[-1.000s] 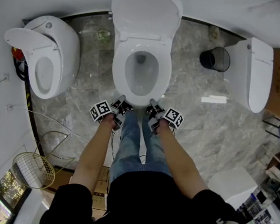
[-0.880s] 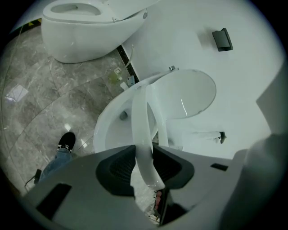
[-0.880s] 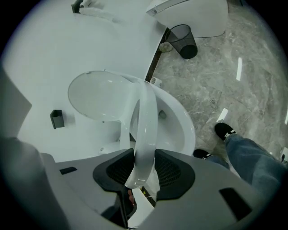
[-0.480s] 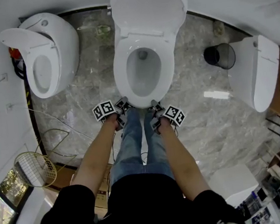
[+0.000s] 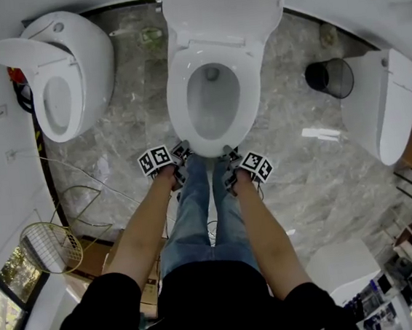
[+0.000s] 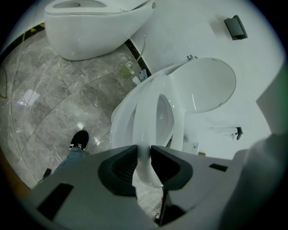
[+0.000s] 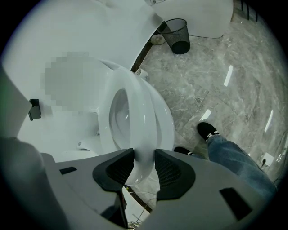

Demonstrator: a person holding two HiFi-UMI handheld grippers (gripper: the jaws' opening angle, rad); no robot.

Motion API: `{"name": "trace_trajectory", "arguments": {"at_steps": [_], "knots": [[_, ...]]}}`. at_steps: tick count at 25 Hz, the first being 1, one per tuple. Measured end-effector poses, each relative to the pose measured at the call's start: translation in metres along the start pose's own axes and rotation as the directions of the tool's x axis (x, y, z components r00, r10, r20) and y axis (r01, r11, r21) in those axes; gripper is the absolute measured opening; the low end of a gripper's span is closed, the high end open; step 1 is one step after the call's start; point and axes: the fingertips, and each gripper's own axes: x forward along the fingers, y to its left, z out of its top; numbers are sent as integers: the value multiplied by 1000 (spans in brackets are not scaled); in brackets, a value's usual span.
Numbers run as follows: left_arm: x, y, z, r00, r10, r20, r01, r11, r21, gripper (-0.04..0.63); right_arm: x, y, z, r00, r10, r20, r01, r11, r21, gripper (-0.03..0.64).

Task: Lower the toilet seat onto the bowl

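Noted left hand-held gripper [image 6: 143, 155] pinching the front rim of the seat [image 6: 150, 112] between both pads, having just closed a little further on it. Found right hand-held gripper [image 7: 144, 158] likewise clamped on the same rim, just beside the left, jaws a narrow gap apart with the rim filling it. Saw both angled steeply down, marker cubes turned outward. Placed seat low over the bowl [image 6: 120, 128], ring lined up with it in head view; could not tell whether fully resting or a sliver above. Recorded lid [image 5: 220, 9] up, tipped back toward the wall [image 6: 193, 27]. Spotted forearms [image 5: 143, 226] reaching down to the grippers, jeans [image 5: 196, 213] and a black shoe [image 6: 80, 140] on the grey marble floor [image 5: 303, 180] at the bowl's foot. Logged second toilet [image 5: 64, 73] to the left with its lid up, third toilet [image 5: 387, 108] to the right, and a black mesh bin [image 5: 332, 78] between the third and the middle one.
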Motion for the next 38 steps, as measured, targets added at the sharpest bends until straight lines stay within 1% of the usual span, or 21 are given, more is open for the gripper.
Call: {"name": "trace_trajectory", "arguments": {"at_steps": [9,11,13,15,16,18,20,21,22,23,25,27,28,29,30,31,32,33,34,36,38], "knots": [[16,18,-1,998,54,-20,-54,998,20,91,16,-17,2,996,-76,-39,74,996,-47,152],[18,20,-3,997,75,-33,-73,997,34,86,17,-19,3,993,-107,-42,104,992,-69,146],[16,20,-6,995,94,-46,-91,994,53,83,16,-20,2,987,-151,-46,146,984,-100,110],[11,15,-9,995,87,-50,-83,994,69,83,9,-17,1,981,-187,-47,180,975,-131,26],[7,10,-11,996,74,-49,-70,994,79,83,5,-12,0,981,-190,-44,182,972,-147,23],[-5,-3,-15,997,56,-54,-50,993,111,83,-8,2,-1,984,-173,-36,164,969,-183,19],[-21,-21,-21,996,50,-72,-36,981,192,55,-27,18,-3,988,-153,-24,143,963,-227,18],[-30,-32,-25,995,48,-85,-25,967,254,29,-40,26,-2,988,-153,-9,145,955,-258,18],[-39,-44,-29,994,45,-98,-11,946,323,14,-54,33,1,986,-165,14,162,941,-298,18],[-49,-56,-32,993,45,-110,2,919,393,8,-71,41,5,982,-182,45,187,919,-348,18],[-73,-78,-37,992,51,-112,13,858,514,6,-108,62,12,976,-184,116,217,857,-468,18],[-98,-108,-35,997,22,-72,25,801,598,6,-146,94,22,974,-123,190,214,775,-595,18],[-110,-131,-29,999,-21,-42,42,783,620,6,-165,115,31,970,-74,231,212,725,-656,18],[-123,-158,-22,996,-84,-10,72,777,626,6,-184,138,40,962,-19,272,213,673,-708,18],[-140,-187,-15,987,-161,23,112,775,622,6,-204,161,48,950,42,310,216,626,-749,18],[-160,-218,-11,969,-241,55,155,766,624,6,-226,183,52,934,105,343,221,584,-781,18],[-183,-249,-11,946,-314,85,190,745,639,6,-251,205,53,913,169,371,226,548,-805,18],[-206,-279,-14,921,-374,113,207,713,670,6,-277,227,51,889,233,395,232,516,-825,18],[-229,-306,-16,896,-420,143,202,673,712,6,-305,248,49,859,297,416,238,486,-841,18],[-278,-353,-21,842,-492,220,135,588,797,6,-361,289,40,785,417,459,278,425,-861,18],[-330,-390,-24,772,-547,324,5,515,857,6,-413,326,28,690,512,512,368,361,-857,18]]}}
